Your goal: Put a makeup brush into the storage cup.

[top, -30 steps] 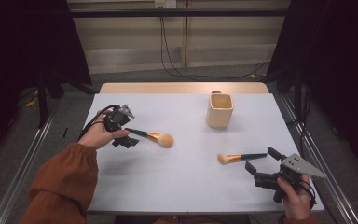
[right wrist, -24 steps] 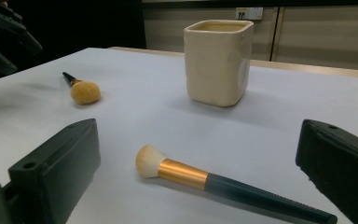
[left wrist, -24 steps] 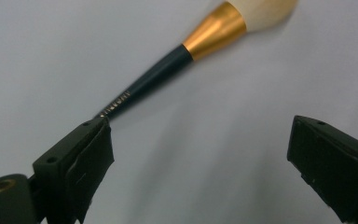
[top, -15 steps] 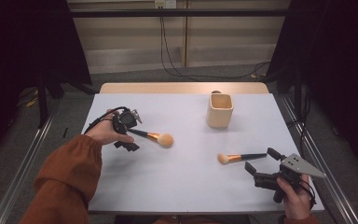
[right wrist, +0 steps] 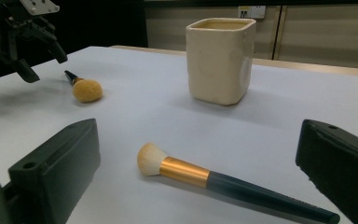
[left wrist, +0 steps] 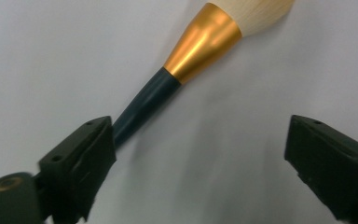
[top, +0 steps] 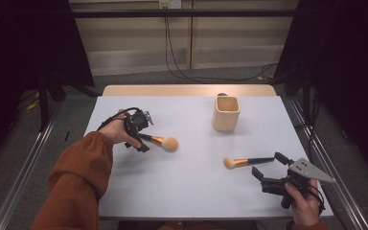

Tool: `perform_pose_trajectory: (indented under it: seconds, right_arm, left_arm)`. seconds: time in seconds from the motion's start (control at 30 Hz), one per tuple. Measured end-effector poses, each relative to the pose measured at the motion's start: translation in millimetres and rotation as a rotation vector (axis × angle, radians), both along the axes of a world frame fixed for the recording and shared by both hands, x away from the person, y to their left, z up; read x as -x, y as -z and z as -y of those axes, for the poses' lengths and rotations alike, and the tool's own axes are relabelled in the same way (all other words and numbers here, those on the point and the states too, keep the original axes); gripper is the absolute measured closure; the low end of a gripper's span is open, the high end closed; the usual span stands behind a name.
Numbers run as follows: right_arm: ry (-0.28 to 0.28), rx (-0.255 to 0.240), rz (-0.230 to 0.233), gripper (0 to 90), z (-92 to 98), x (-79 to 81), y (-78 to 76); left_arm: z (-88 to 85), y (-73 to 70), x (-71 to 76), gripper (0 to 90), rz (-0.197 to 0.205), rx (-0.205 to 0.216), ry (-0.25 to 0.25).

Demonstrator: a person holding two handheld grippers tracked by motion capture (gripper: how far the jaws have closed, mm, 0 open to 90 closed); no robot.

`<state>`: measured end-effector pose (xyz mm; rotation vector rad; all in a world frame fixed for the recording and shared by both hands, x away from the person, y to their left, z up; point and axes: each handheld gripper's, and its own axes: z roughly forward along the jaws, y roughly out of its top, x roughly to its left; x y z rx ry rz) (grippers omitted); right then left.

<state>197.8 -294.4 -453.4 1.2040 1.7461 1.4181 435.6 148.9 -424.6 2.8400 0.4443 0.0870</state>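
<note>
**Left tool lowered over the brush handle, jaws spread**

Our left tool (top: pixel 141 136) has its jaws spread and has just been narrowing a little, with the dark handle of the left brush (left wrist: pixel 177 79) passing by one jaw and nothing pinched yet. From this tool the brush runs away towards the table's (top: pixel 191 191) middle, handle end at the jaws, fluffy head farthest; its long axis lies slantwise across the gap, so we judge the jaws need squaring to it before closing. It has a gold ferrule and a tan, rounded head. Our right tool (top: pixel 270 173) rests low, jaws spread and empty, with the second brush (right wrist: pixel 223 179) lying flat between and just ahead of them, pale head pointing left. Beyond stands the cream cup (top: pixel 226 113), upright, nearer the right hand
</note>
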Motion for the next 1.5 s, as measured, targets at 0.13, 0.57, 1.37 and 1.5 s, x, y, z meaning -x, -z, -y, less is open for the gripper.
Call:
perform_pose_trajectory:
  seconds: [0.13,0.57,1.37,1.5]
  right_arm:
    - [0.001,0.002,-0.002,0.0,0.2,0.2,0.2]
    - [-0.001,-0.003,-0.015,0.0,0.5,-0.9,1.8]
    - [-0.008,0.001,-0.028,0.0,0.6,-1.1,3.6]
    - [-0.009,-0.002,-0.031,0.0,0.1,-0.6,3.6]
  left_arm:
    - [0.9,2.8,-5.2,8.8,-0.002,0.012,0.015]
    - [15.9,14.2,-17.1,15.4,-0.019,-0.029,0.064]
    - [25.6,26.3,-32.0,41.7,-0.104,-0.080,0.035]
    - [28.5,25.1,-33.4,46.8,-0.114,-0.112,0.018]
